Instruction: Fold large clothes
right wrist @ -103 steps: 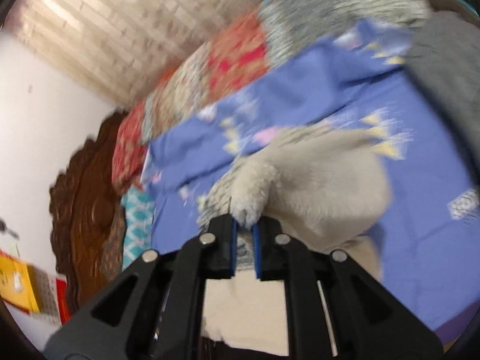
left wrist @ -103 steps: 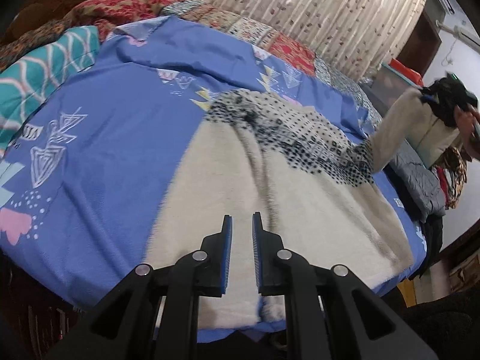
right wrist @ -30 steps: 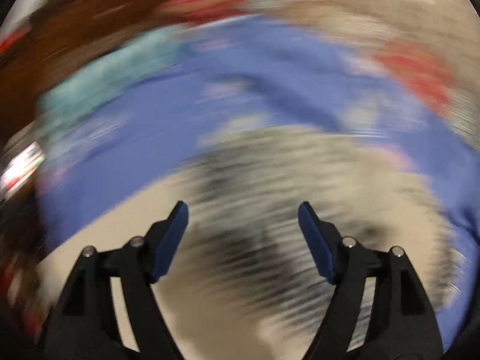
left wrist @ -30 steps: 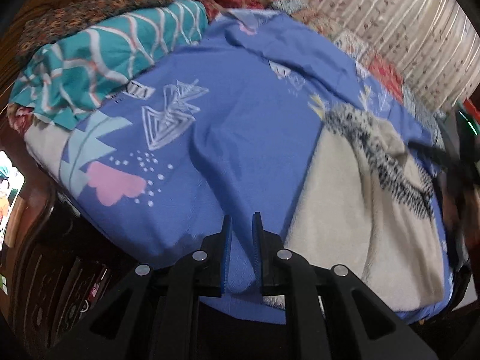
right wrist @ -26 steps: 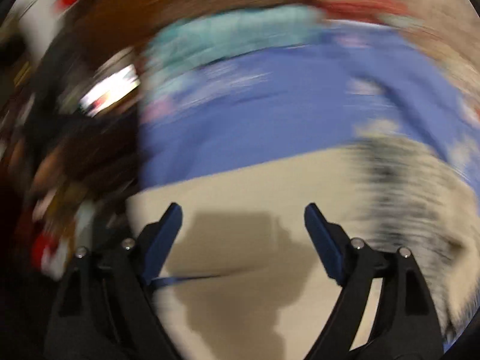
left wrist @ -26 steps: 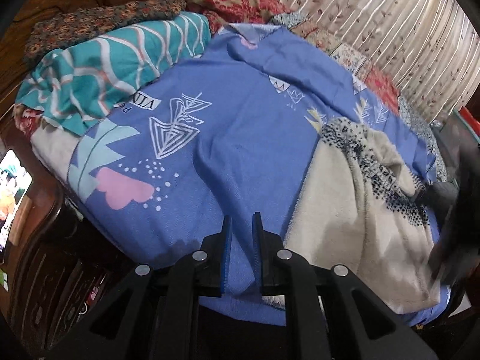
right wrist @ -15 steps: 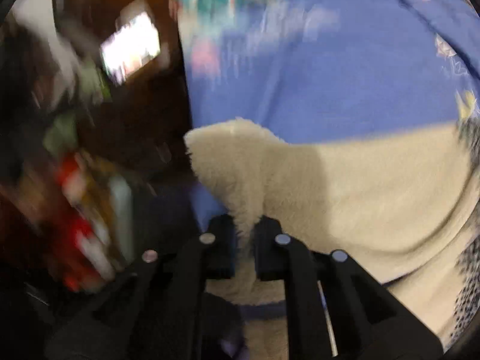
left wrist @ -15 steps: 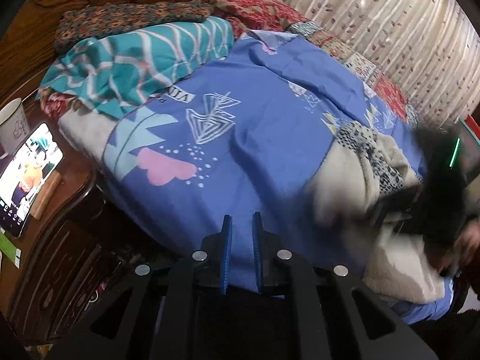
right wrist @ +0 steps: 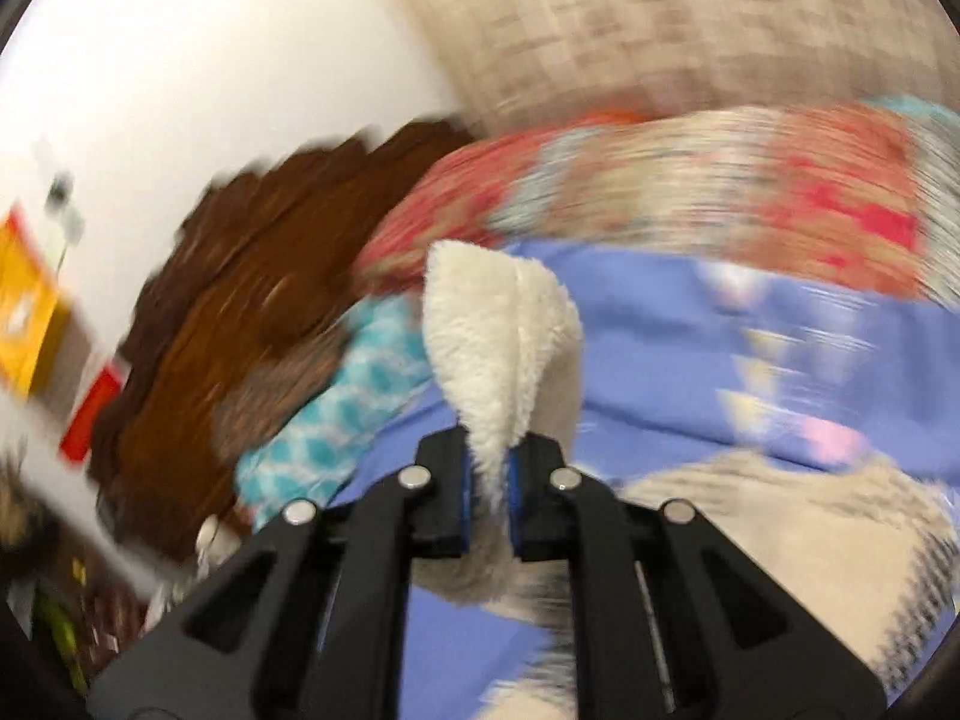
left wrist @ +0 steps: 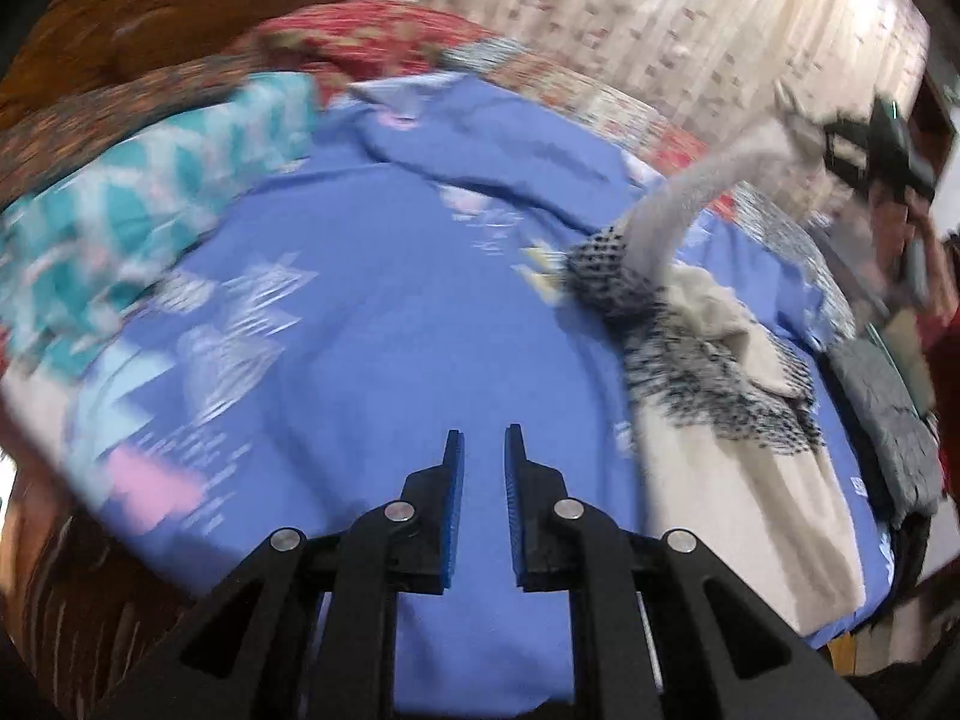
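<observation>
A cream fleece garment [left wrist: 744, 480] with a black-and-white dotted band lies on the right side of the blue bedsheet [left wrist: 372, 312]. My right gripper [right wrist: 485, 456] is shut on a fluffy cream end of the garment [right wrist: 498, 348] and holds it up above the bed. In the left wrist view that gripper [left wrist: 870, 150] is at the upper right, with a cream strip [left wrist: 684, 204] stretched from it down to the garment. My left gripper [left wrist: 483, 450] is shut with a narrow gap, empty, over bare sheet left of the garment.
A teal patterned pillow [left wrist: 132, 210] and red patterned bedding [left wrist: 372, 48] lie at the head of the bed by a carved wooden headboard [right wrist: 240, 276]. A grey folded cloth [left wrist: 888, 414] sits at the right edge. Curtains [left wrist: 660, 18] hang behind.
My right gripper closed on the garment's lower edge and has lifted it high over the bed, toward the headboard side. My left gripper swung back over the blue sheet, still shut and empty.
</observation>
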Demonstrator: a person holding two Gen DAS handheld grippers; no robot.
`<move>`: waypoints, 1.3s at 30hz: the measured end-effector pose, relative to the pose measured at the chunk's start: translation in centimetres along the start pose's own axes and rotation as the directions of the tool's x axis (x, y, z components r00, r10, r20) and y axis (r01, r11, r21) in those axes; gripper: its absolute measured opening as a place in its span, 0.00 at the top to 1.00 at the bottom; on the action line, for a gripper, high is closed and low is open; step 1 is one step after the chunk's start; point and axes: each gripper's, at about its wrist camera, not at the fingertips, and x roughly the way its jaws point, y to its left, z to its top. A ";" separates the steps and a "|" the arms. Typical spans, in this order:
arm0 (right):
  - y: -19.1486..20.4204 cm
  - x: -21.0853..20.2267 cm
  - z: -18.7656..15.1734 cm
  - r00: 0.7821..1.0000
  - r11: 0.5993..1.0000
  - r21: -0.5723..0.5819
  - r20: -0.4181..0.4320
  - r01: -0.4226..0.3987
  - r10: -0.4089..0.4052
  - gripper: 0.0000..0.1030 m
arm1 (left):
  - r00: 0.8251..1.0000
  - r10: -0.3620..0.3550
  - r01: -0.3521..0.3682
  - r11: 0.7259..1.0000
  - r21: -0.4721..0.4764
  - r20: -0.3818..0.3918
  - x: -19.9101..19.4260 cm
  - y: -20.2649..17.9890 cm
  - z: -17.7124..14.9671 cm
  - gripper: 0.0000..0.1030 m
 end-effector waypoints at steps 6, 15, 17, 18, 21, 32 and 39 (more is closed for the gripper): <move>-18.4 -2.2 -10.4 0.975 0.939 0.270 -0.117 0.213 -0.187 0.87 | 0.987 -0.131 0.144 0.978 0.152 -0.094 11.3 -10.4 7.4 0.64; -26.9 -9.7 -15.9 0.960 0.822 0.523 0.021 0.226 -0.278 0.33 | 0.963 -0.165 0.216 0.947 0.239 -0.214 25.2 -22.3 12.1 0.64; -25.1 -9.6 -15.2 0.959 0.866 0.435 0.012 0.249 -0.282 0.33 | 0.962 -0.118 0.186 0.943 0.275 -0.245 27.8 -23.2 11.4 0.64; -24.7 -9.2 -15.2 0.954 0.879 0.385 -0.013 0.281 -0.300 0.33 | 0.966 -0.050 0.133 0.938 0.320 -0.254 29.6 -23.5 10.8 0.64; -26.0 -4.5 -16.5 0.848 0.825 0.205 -0.204 0.526 -0.490 0.37 | 0.960 0.138 -0.025 0.909 0.416 -0.243 33.4 -22.8 9.2 0.64; -24.8 -9.7 -20.4 0.890 0.837 0.304 -0.148 0.456 -0.431 0.31 | 0.978 0.123 -0.034 0.892 0.450 -0.170 26.1 -22.6 9.8 0.64; -17.9 -16.6 -31.4 0.903 0.879 0.232 -0.214 0.417 -0.372 0.29 | 0.945 -0.055 0.161 0.936 0.314 -0.323 14.9 -16.1 0.7 0.40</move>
